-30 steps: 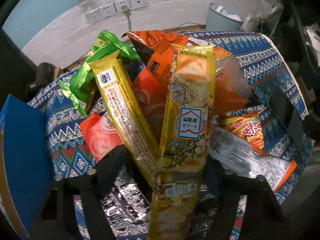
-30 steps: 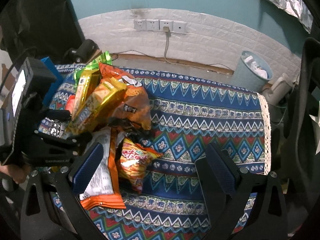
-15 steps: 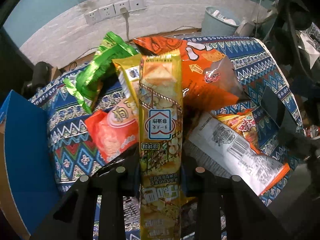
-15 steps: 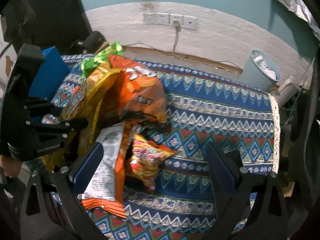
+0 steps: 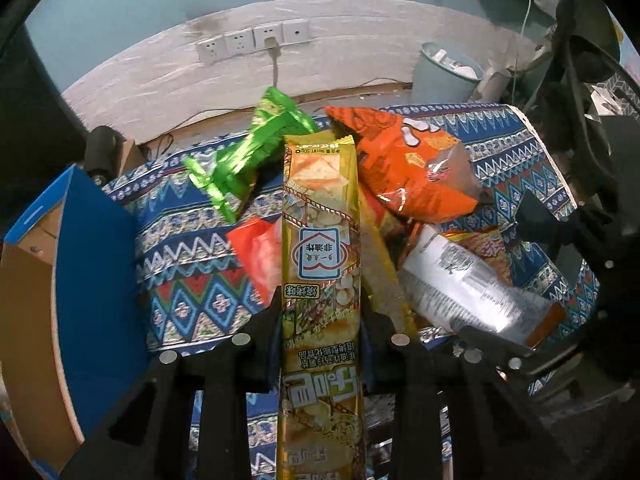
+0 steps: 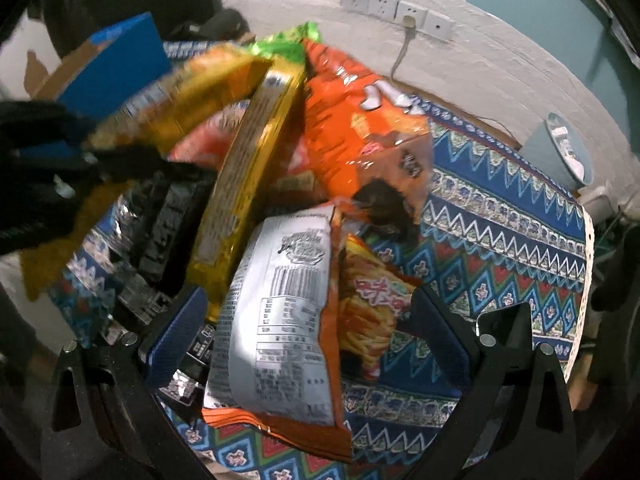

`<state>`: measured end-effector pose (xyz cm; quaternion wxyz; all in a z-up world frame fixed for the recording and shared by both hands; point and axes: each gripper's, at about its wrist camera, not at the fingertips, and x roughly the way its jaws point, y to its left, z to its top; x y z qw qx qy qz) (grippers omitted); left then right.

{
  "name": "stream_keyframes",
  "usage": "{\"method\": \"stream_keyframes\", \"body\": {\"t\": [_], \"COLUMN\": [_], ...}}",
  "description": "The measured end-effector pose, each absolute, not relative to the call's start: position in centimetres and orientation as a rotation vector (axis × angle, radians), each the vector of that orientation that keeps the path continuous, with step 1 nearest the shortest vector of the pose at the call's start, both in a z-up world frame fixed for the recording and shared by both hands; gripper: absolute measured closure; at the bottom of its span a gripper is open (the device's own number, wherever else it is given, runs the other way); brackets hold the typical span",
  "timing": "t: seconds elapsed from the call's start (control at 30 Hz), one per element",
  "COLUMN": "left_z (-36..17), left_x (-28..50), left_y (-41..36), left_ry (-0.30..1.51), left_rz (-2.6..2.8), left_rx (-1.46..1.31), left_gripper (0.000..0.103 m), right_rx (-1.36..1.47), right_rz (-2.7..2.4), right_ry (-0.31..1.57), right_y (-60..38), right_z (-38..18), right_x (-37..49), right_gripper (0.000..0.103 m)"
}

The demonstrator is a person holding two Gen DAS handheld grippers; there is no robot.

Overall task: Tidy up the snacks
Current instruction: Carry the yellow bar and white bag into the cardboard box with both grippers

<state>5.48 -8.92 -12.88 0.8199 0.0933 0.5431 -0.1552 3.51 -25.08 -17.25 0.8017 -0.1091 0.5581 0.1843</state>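
Both jaws of the left gripper [image 5: 320, 320] squeeze a long yellow snack pack [image 5: 318, 240], lifted above the pile. Wide apart stand the jaws of the right gripper [image 6: 304, 332], around a white-backed orange bag [image 6: 280, 328] but not touching it. Behind lie a big orange bag [image 5: 408, 168] and a green pack [image 5: 248, 152] on the patterned cloth [image 5: 192, 296]. A blue box [image 5: 92, 264] sits left.
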Motion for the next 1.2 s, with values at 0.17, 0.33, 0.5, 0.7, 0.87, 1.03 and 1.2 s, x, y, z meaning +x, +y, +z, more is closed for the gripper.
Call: {"method": "stream_keyframes", "body": {"t": [0.17,0.33,0.5,0.7,0.87,1.03,1.2], "left_z": [-12.5,-12.1,-11.4,-10.6,-9.8,-8.9,-8.1], "left_x": [5.1,4.7,4.2,3.5,3.1,2.5,2.0], "left_y": [-7.1,-5.4,-4.2,-3.3,-2.7,-2.2,-1.7], "left_ry": [1.152,1.143,1.122,1.105,1.086,1.066,1.050], "left_rz": [-0.309,-0.286,-0.270,-0.258,-0.256,-0.251,-0.243], "left_rx": [0.177,0.157,0.151,0.153,0.156,0.161,0.161], "left_gripper": [0.072,0.072,0.072,0.072,0.072,0.072,0.072], "right_rx": [-0.313,-0.383,-0.424,-0.335,-0.305,-0.277,-0.244], "right_rz": [0.365,0.361,0.349,0.347,0.345,0.349,0.355], "right_ry": [1.235,1.281,1.268,1.264,1.235,1.176,1.124], "right_y": [-23.8,-23.0,-22.9,-24.6,-25.4,-25.3,-25.3], "right_z": [-19.0,-20.5,-20.2,-18.5,-16.9,-14.5,-12.6], "right_x": [3.7,3.6,3.4,3.7,3.2,2.3,2.3], "right_gripper": [0.003,0.020,0.051,0.063,0.064,0.064,0.064]}}
